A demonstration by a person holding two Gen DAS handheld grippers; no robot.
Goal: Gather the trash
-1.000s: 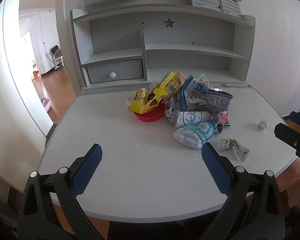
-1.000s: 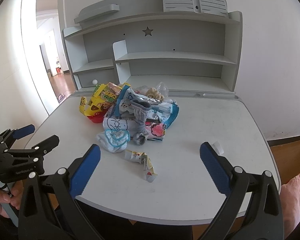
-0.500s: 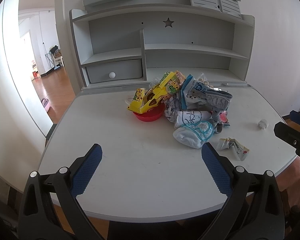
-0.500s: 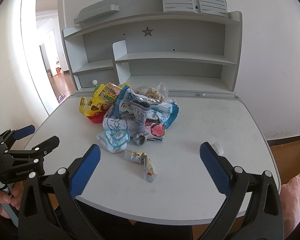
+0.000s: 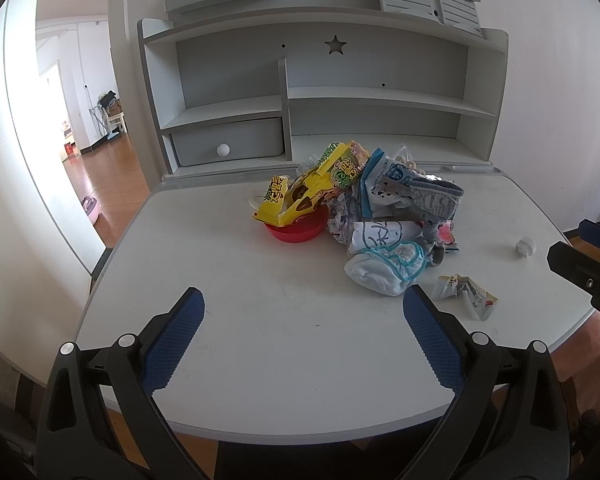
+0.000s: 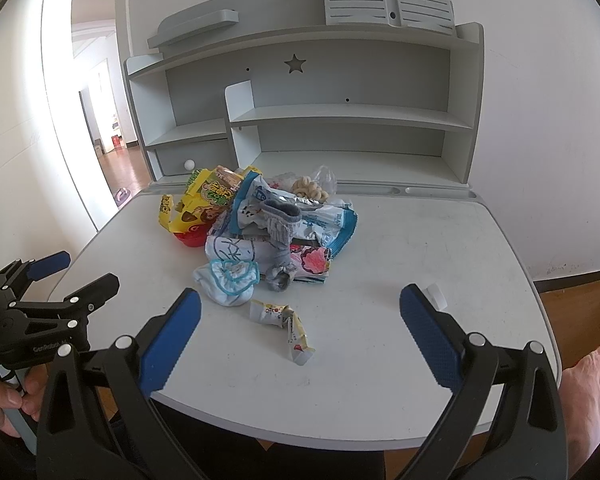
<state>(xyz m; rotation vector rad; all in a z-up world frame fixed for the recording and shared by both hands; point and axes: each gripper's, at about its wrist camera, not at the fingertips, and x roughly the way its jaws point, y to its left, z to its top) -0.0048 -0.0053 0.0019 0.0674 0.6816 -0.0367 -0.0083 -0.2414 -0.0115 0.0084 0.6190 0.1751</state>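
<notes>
Nothing has moved since a second ago: your left tongs [image 5: 302, 314] and right tongs [image 6: 300, 314] both stay wide open and hold nothing. You hover them over the near edge of the bench [image 5: 228, 280]. The trash pile [image 6: 260, 224] sits mid-bench, with one crumpled wrapper [image 6: 286, 322] lying just in front of it.

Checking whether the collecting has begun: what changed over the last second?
Nothing visibly changed. The left gripper and right gripper are both open and empty over the desk's near edge, and the trash pile, crumpled wrapper and white cap lie as before.
</notes>
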